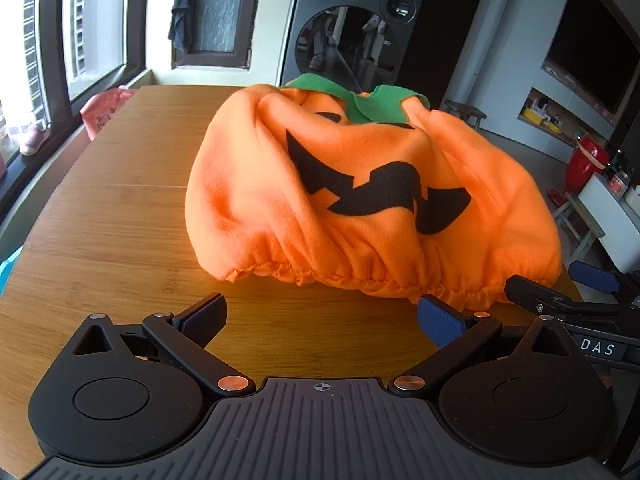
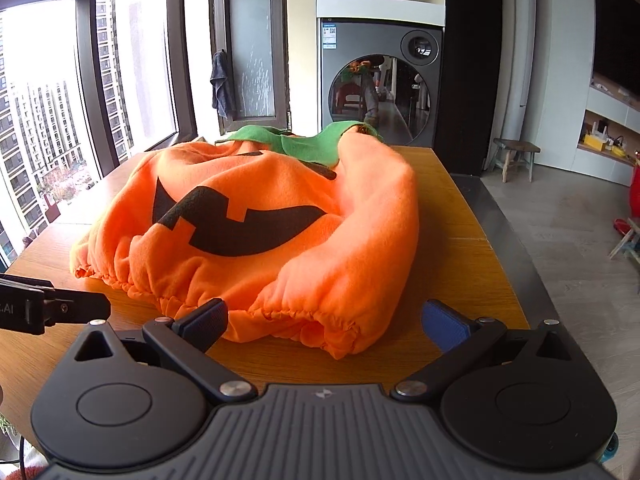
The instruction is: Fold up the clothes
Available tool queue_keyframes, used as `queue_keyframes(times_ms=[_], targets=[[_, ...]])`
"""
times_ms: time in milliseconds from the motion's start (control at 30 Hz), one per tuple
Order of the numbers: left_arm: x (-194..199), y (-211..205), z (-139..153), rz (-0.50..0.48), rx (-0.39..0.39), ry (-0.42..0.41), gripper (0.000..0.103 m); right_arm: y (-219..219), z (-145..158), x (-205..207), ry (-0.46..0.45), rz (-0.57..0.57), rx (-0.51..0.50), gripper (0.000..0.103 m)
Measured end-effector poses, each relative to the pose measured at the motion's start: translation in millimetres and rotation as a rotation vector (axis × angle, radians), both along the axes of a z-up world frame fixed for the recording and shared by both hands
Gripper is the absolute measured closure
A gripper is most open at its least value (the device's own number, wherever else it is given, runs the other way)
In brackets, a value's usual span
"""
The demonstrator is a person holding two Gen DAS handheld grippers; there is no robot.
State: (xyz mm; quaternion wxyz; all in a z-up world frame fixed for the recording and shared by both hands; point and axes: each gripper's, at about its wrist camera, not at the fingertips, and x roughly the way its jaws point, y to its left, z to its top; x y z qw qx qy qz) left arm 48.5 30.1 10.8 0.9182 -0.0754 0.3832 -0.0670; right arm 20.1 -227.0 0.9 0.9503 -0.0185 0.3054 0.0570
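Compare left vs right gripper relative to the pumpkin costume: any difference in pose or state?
The left gripper faces mostly bare table, the pumpkin costume hem just ahead; the right gripper has the hem's corner reaching between its fingers. The left sits near the hem's middle, the right at its right end. Both are open, holding nothing.

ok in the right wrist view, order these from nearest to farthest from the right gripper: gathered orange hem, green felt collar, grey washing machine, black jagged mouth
From the right gripper:
1. Gathered orange hem of the pumpkin costume, just ahead between the open fingers.
2. Black jagged felt mouth, mid-garment, slightly left.
3. Green felt collar, at the costume's far end.
4. Grey front-loading washing machine, beyond the wooden table.
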Motion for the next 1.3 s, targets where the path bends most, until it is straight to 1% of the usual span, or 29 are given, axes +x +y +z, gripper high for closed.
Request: queue_keyframes(times_ms=[67, 133, 233, 300, 333, 367, 400, 433, 500, 567, 600, 667, 733, 767, 833, 900, 967, 1000, 1033, 1133, 1233, 1300], targets=[[7, 6, 4, 0.018, 0.018, -0.023, 0.0, 4, 4, 1, -0.024, 0.028, -0.032, 0.0], [15, 14, 6, 0.043, 0.04, -0.036, 0.0, 12, 5, -1, -0.052, 0.089, -0.085, 0.0], [22, 26, 10, 0.072, 0.045, -0.049, 0.0, 35, -2, -4, -0.073, 0.216, -0.208, 0.0], [22, 30, 11, 0.071, 0.036, -0.055, 0.0, 52, -14, -2, -0.072, 0.267, -0.303, 0.0], [22, 30, 12, 0.063, 0.033, -0.061, 0.0, 61, -21, 1, -0.08, 0.269, -0.363, 0.0], [20, 28, 12, 0.046, 0.041, -0.07, 0.0, 66, -26, 4, -0.099, 0.247, -0.418, 0.0], [17, 24, 13, 0.022, 0.058, -0.083, 0.0, 69, -27, 7, -0.137, 0.199, -0.463, 0.0], [14, 21, 13, -0.002, 0.075, -0.096, 0.0, 69, -24, 10, -0.185, 0.142, -0.482, 0.0], [11, 9, 9, -0.049, 0.13, -0.115, 0.0, 64, -14, 14, -0.271, 0.038, -0.477, 0.0], [17, -5, 3, -0.078, 0.195, -0.122, 0.0, 58, -4, 16, -0.332, -0.051, -0.455, 0.0], [23, -12, -2, -0.082, 0.235, -0.126, 0.0, 56, -1, 17, -0.345, -0.072, -0.448, 0.0], [38, -20, -10, -0.068, 0.306, -0.127, 0.0, 56, -7, 20, -0.3, -0.018, -0.454, 0.0], [56, -20, -13, -0.014, 0.357, -0.135, 0.0, 59, -22, 22, -0.243, 0.038, -0.479, 0.0], [64, -14, -10, 0.034, 0.366, -0.15, 0.0, 59, -28, 22, -0.235, 0.041, -0.504, 0.0], [76, -1, -3, 0.126, 0.379, -0.178, 0.0, 53, -38, 25, -0.246, -0.019, -0.564, 0.0], [77, 16, 7, 0.191, 0.384, -0.198, 0.0, 39, -33, 30, -0.259, -0.108, -0.559, 0.0], [71, 27, 15, 0.236, 0.423, -0.221, 0.0, 16, -21, 35, -0.264, -0.195, -0.508, 0.0], [65, 30, 19, 0.242, 0.444, -0.233, 0.0, 3, -12, 35, -0.273, -0.231, -0.482, 0.0], [57, 33, 24, 0.231, 0.459, -0.244, 0.0, -7, -5, 32, -0.28, -0.241, -0.453, 0.0], [28, 32, 34, 0.169, 0.464, -0.257, 0.0, -34, 14, 19, -0.265, -0.216, -0.339, 0.0], [-6, 24, 42, 0.102, 0.476, -0.264, 0.0, -48, 23, 1, -0.259, -0.197, -0.33, 0.0], [-31, 16, 46, 0.053, 0.503, -0.277, 0.0, -54, 24, -14, -0.248, -0.169, -0.334, 0.0]])
